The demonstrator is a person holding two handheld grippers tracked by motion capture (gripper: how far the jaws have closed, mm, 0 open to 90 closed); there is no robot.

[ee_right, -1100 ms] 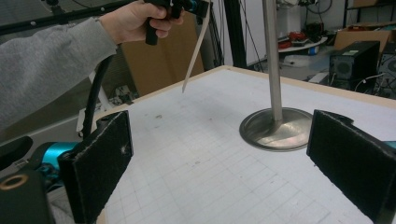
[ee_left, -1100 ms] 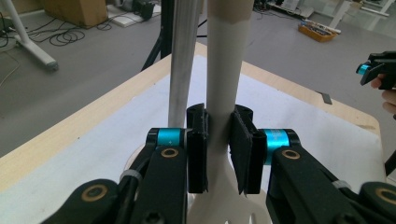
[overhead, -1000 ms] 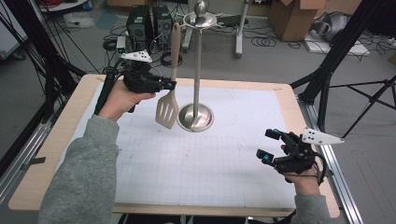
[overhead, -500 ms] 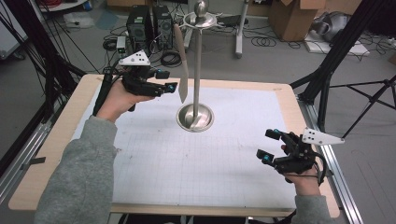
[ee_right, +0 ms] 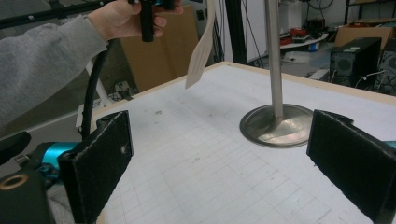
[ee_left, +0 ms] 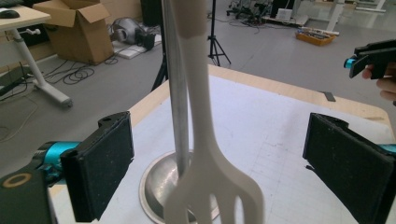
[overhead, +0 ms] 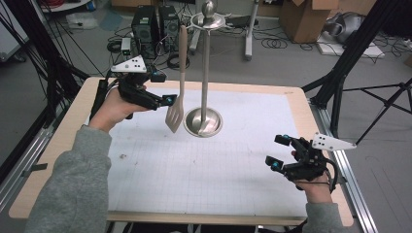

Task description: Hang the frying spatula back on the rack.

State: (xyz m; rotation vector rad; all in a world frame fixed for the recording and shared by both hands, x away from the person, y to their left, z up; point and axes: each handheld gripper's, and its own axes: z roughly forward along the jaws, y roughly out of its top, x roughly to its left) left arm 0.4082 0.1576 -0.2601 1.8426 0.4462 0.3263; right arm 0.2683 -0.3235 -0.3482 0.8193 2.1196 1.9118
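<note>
Hanging from the stand (overhead: 204,73) top ring so it needs no grip, the slotted spatula (overhead: 178,80) sits between the just-opened, non-contacting jaws of the left tool (overhead: 165,102), while the right tool (overhead: 273,151) rests open above the counter (overhead: 204,179).

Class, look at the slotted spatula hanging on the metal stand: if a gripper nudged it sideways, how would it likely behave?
The spatula hangs from the top ring of the stand, its head clear of the table, so it would probably swing rather than slide. It looks like one stiff moulded piece, likely light. The stand's wide base probably resists tipping. The left gripper has just been opening, with the handle loose between its jaws.
</note>
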